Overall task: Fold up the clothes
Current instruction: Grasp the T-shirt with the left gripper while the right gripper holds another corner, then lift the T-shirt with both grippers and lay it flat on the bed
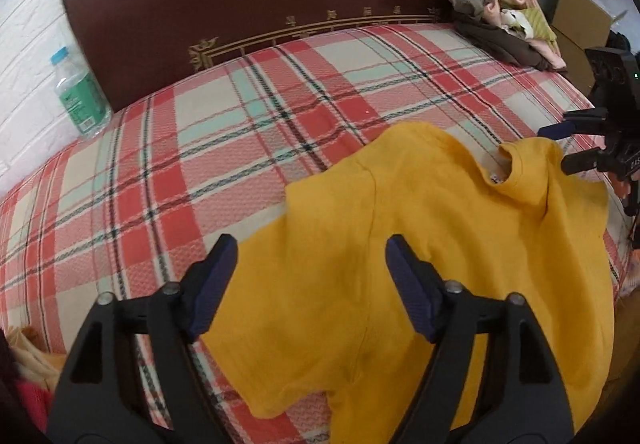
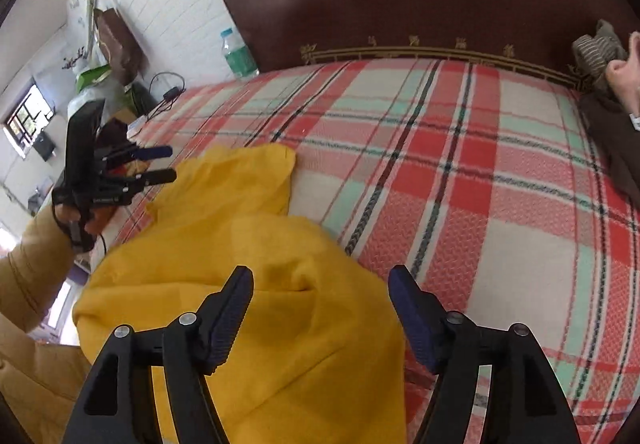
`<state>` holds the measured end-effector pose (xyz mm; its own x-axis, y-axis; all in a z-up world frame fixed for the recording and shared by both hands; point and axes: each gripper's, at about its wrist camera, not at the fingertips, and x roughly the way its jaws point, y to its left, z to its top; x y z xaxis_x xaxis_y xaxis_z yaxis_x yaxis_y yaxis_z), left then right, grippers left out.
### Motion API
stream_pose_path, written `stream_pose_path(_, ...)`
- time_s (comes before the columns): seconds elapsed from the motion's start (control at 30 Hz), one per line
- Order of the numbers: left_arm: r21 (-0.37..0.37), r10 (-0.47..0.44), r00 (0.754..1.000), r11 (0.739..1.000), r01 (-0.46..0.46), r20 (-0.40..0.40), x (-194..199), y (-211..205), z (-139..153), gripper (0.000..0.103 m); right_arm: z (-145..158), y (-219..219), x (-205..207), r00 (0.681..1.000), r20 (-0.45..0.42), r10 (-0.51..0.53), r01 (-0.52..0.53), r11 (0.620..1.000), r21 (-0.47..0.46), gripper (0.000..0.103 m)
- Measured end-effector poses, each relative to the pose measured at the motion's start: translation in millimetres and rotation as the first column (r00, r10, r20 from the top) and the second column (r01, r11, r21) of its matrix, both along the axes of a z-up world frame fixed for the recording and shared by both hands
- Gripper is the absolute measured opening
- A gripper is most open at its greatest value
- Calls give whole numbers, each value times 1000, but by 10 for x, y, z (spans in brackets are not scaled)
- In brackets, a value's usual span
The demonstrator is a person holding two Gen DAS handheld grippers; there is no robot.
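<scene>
The yellow shirt (image 1: pixel 420 264) lies rumpled on the plaid bedspread (image 1: pixel 200 164), near its front edge, and looks light, soft and floppy, so I would pinch it at the shoulder seams or hem corners. Both the left gripper (image 1: pixel 308 284) and right gripper (image 2: pixel 320 308) hang released above it, gripping nothing. The shirt's lower part is cut off from view (the hem hidden by the grippers' arms), and the heap of clothes (image 1: pixel 508 28) by the headboard (image 1: pixel 260 4) is too jumbled to sort out.

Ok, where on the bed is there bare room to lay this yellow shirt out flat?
Free: the plaid bedspread between the headboard and the yellow shirt, from the water bottle side across the middle. Crowded: the clothes pile in the far right corner by the headboard.
</scene>
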<state>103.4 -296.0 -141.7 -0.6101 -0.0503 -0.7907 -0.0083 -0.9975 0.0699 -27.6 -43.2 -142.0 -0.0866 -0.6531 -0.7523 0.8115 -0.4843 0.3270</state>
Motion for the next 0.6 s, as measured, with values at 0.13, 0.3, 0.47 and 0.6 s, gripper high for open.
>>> stream_pose_path(0.13,-24,-112,992,993,114,56,-233,128,-133,82,-160,-170,40,998,5,67,-67,998,10,74)
stream_pose_path(0.3,-59,-153,981,985,161,119,-340,254,-309,9,-218,-286,108,991,2,133,-133,989,66,18)
stream_pose_path(0.47,-51,-126,991,991,128,35,-315,266,11,7,151,-145,40,995,-90,35,-33,999,23,10)
stream_pose_path(0.6,-1,-33,997,999,33,-75,-455,45,435,7,614,-84,-180,964,-255,-71,71,997,-10,9)
